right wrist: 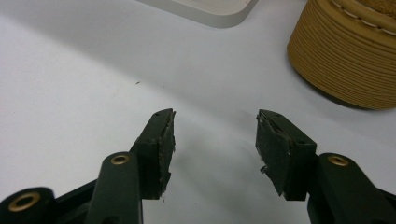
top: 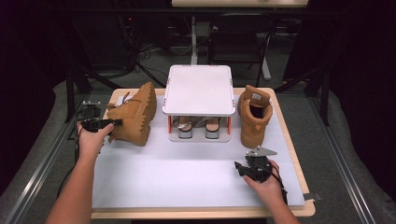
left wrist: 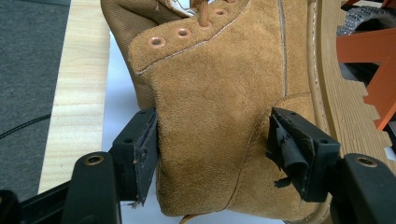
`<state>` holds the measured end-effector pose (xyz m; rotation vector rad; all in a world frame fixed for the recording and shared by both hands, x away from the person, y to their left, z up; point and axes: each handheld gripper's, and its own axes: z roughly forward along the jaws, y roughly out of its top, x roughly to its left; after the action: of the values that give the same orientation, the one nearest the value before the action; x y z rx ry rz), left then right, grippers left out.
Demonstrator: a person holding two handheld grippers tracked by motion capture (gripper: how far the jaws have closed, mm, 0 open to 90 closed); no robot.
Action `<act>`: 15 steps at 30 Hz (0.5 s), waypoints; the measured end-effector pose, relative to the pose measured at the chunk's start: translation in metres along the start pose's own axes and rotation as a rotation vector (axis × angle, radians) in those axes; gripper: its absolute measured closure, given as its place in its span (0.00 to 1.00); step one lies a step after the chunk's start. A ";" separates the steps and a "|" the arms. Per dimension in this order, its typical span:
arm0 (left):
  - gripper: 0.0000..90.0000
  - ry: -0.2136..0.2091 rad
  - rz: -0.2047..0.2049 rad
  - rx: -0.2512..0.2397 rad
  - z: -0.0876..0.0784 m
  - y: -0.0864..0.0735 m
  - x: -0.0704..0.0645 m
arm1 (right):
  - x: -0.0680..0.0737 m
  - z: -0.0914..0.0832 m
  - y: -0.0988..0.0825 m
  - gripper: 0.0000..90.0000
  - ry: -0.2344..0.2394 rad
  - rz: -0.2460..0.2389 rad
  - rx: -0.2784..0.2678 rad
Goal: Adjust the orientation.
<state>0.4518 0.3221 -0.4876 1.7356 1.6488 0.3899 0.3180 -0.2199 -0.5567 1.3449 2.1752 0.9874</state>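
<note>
Nearest, the right gripper (top: pixel 243 169) rests low on the white bench (top: pixel 187 172), its fingers (right wrist: pixel 161 144) spread with nothing between them. Farther left, the left gripper (top: pixel 116 122) points level at the tan boot (top: pixel 135 114) lying on its side, sole toward the rack (top: pixel 199 93). Its fingers (left wrist: pixel 142 149) straddle the boot's heel end, the left pad touching suede, the right just clear: not yet a firm grip, I judge.
</note>
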 end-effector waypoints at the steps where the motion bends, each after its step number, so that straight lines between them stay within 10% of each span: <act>1: 0.39 0.002 0.000 0.001 0.000 0.000 0.000 | 0.000 0.000 0.000 0.52 0.000 0.000 0.001; 15: 0.55 0.009 0.005 -0.026 -0.009 0.002 -0.004 | 0.000 0.001 0.000 0.52 -0.003 0.003 0.007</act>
<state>0.4465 0.3210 -0.4789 1.7212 1.6391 0.4199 0.3189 -0.2198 -0.5576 1.3518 2.1776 0.9791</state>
